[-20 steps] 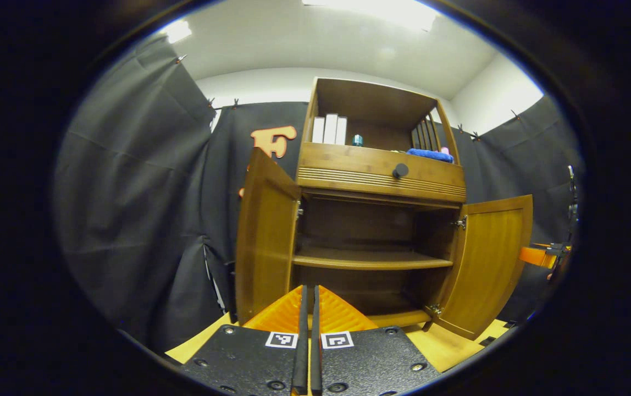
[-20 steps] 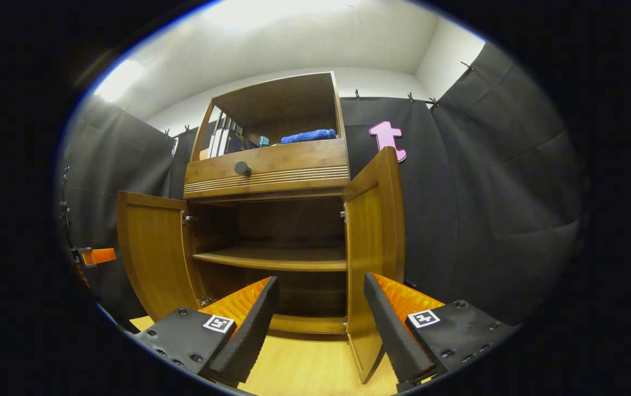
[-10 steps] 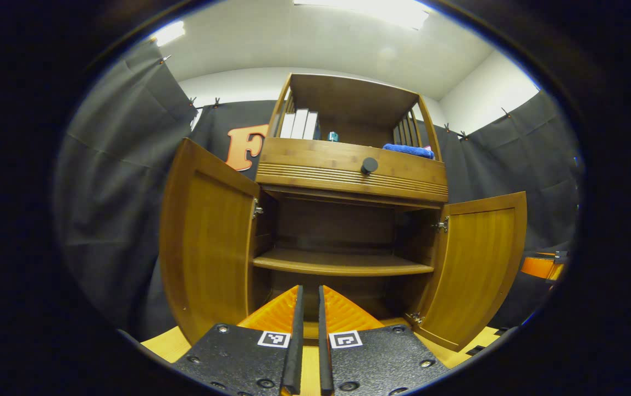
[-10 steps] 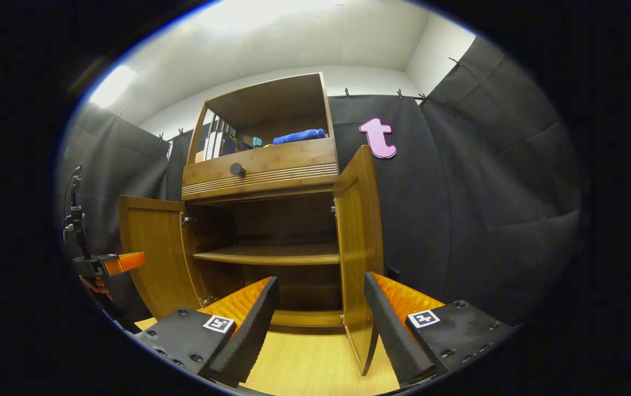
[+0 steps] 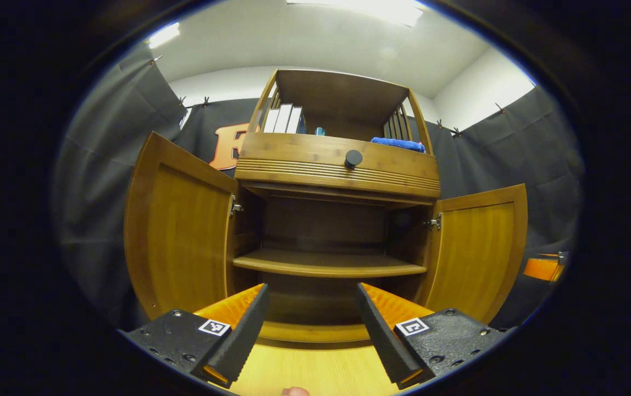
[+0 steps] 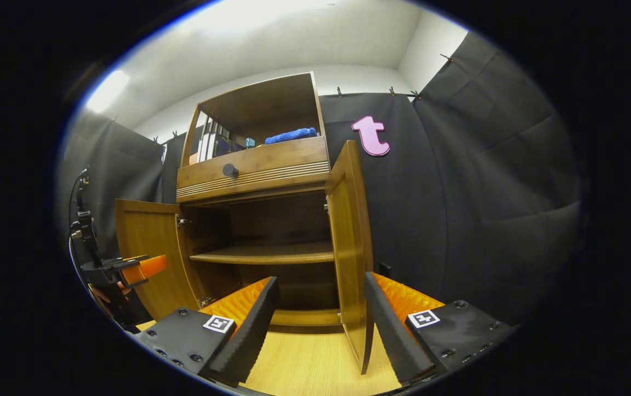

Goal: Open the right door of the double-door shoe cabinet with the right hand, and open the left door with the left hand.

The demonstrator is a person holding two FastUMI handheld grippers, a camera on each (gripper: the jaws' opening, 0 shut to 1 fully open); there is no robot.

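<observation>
Both cabinet doors stood open, and both tongs were spread wide and held nothing.

In the left gripper view, the cabinet (image 5: 337,220) sat in the middle, with the left door (image 5: 178,236) swung out at 9 o'clock and the right door (image 5: 475,247) swung out at 3 o'clock. The left tongs (image 5: 310,330) were at 6 o'clock, spread apart, touching no door. The shelf (image 5: 329,264) inside was bare. A drawer (image 5: 337,162) with a dark knob (image 5: 353,158) sat above the doors, and a blue cloth (image 5: 398,144) and books (image 5: 285,118) lay at 12 o'clock. In the right gripper view, the right tongs (image 6: 321,324) were spread apart at 6 o'clock, with the right door's edge between the fingers, not touching them. The other tongs showed at 9 o'clock, by the left door.
</observation>
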